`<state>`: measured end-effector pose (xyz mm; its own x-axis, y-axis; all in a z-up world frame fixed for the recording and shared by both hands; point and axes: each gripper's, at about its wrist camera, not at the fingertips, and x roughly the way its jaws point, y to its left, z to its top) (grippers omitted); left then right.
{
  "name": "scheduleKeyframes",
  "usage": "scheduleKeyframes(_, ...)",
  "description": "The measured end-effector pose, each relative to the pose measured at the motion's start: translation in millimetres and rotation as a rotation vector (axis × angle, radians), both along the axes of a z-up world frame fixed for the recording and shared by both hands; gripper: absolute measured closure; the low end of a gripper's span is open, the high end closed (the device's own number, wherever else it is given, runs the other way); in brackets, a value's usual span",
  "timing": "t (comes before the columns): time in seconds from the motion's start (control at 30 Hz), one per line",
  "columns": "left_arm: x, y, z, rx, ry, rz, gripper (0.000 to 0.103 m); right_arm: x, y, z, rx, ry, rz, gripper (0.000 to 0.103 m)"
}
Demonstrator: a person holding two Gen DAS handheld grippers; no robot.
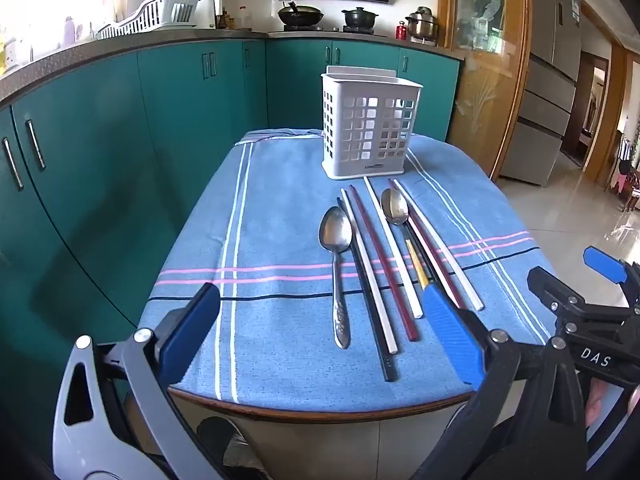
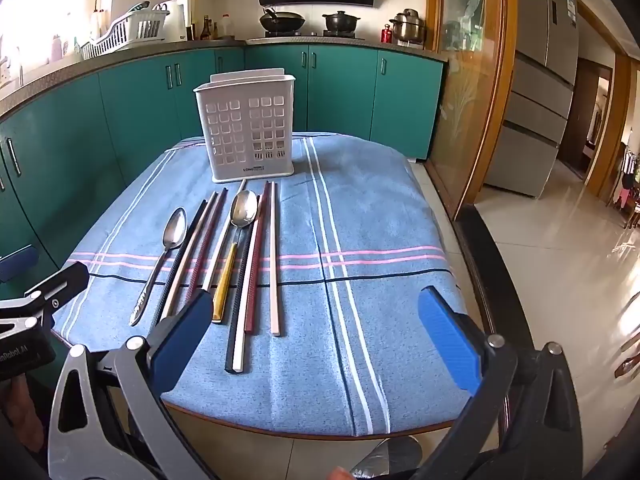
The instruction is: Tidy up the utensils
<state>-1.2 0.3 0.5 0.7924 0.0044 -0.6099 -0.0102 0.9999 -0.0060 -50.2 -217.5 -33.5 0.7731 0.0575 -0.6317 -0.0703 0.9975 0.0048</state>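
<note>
A white slotted utensil holder (image 1: 370, 126) (image 2: 248, 128) stands upright at the far end of a table under a blue striped cloth (image 1: 276, 216) (image 2: 360, 216). In front of it lie a steel spoon (image 1: 336, 252) (image 2: 170, 248), a gold-handled spoon (image 1: 396, 212) (image 2: 242, 216) and several chopsticks (image 1: 380, 264) (image 2: 256, 264) in white, dark red and black, side by side. My left gripper (image 1: 324, 312) hovers open over the table's near edge, nothing between its fingers. My right gripper (image 2: 316, 320) is open too, just right of the chopstick ends.
Teal kitchen cabinets (image 1: 120, 128) run along the left and back, with a dish rack (image 1: 160, 12) and pots (image 1: 300, 14) on the counter. A glass door (image 2: 468, 92) and a fridge (image 2: 540, 80) stand to the right. The right gripper (image 1: 592, 308) shows at the left wrist view's right edge.
</note>
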Motion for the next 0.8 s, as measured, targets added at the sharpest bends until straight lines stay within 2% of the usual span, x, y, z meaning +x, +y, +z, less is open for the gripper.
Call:
scheduleKeyframes(0.2,3.4,3.6,0.0,-0.028,0.013,-0.016,0.003,-2.0,1.9,3.9,0.015,-0.008,-0.003,0.003)
scheduleKeyframes(0.8,-1.7,2.9,0.6,-0.014,0.007,-0.022,0.003,-3.3,3.8,6.7,-0.021,-0.025,-0.012,0.003)
